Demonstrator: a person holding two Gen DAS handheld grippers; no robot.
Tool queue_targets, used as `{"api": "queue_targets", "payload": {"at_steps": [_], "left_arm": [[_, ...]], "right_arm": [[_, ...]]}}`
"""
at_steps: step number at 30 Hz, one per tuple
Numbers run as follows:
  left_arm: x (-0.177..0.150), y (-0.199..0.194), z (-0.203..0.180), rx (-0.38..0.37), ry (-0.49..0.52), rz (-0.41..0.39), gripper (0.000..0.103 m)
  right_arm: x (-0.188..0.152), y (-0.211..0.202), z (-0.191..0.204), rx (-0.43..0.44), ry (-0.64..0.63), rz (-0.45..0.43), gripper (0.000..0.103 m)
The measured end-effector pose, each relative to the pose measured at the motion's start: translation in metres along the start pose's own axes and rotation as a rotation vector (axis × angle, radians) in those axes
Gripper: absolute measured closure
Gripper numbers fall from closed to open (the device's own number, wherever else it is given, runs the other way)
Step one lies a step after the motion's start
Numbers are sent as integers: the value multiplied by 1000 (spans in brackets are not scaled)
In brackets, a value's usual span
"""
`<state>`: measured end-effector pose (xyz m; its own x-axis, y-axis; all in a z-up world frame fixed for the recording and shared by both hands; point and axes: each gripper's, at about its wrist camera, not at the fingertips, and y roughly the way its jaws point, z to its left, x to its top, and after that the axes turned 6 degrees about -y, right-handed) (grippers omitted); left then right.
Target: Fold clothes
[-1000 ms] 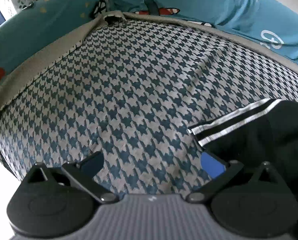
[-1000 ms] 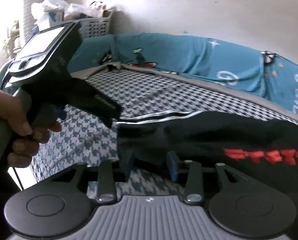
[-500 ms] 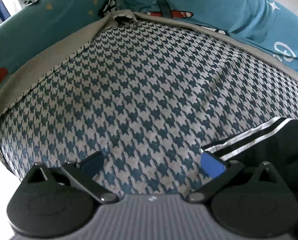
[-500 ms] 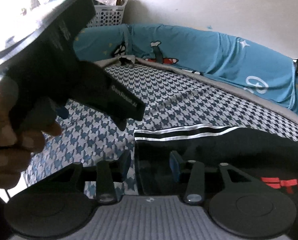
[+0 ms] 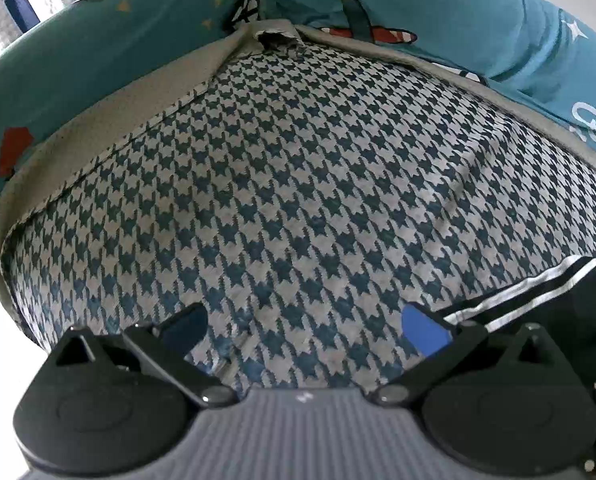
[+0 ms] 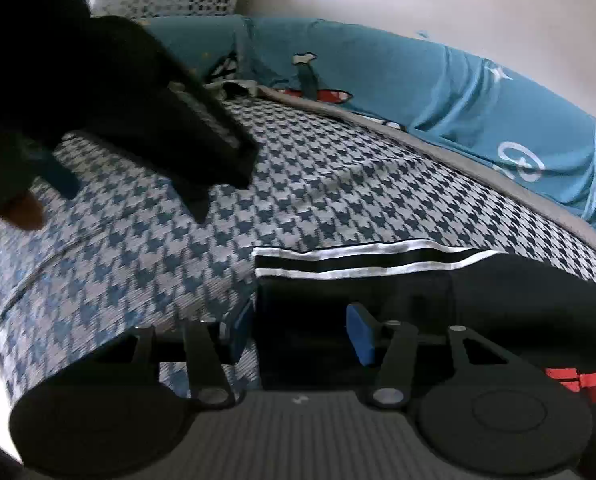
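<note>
Black garment [image 6: 438, 300] w/ white-striped hem lies on houndstooth cover [image 6: 298, 184], long axis running rightward. Right gripper [image 6: 302, 332] is nearer: jaws part-spread, straddling garment's left corner, not pinching. Left gripper [image 5: 304, 326] spread wide, empty; garment off its right side.
</note>
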<state>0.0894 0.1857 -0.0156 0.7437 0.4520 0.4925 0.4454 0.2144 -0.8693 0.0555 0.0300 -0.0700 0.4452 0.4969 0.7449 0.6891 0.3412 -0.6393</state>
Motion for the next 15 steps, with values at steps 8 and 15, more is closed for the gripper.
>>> {"api": "queue_targets", "payload": {"at_steps": [8,15], "left_arm": [[2,-4,4,11,-22,-21,0],[6,-10,19,28,-96,-39,0]], "right_arm": [[15,17,-20,38,143,40,94],[37,28,-62,154,399,41,95]]}}
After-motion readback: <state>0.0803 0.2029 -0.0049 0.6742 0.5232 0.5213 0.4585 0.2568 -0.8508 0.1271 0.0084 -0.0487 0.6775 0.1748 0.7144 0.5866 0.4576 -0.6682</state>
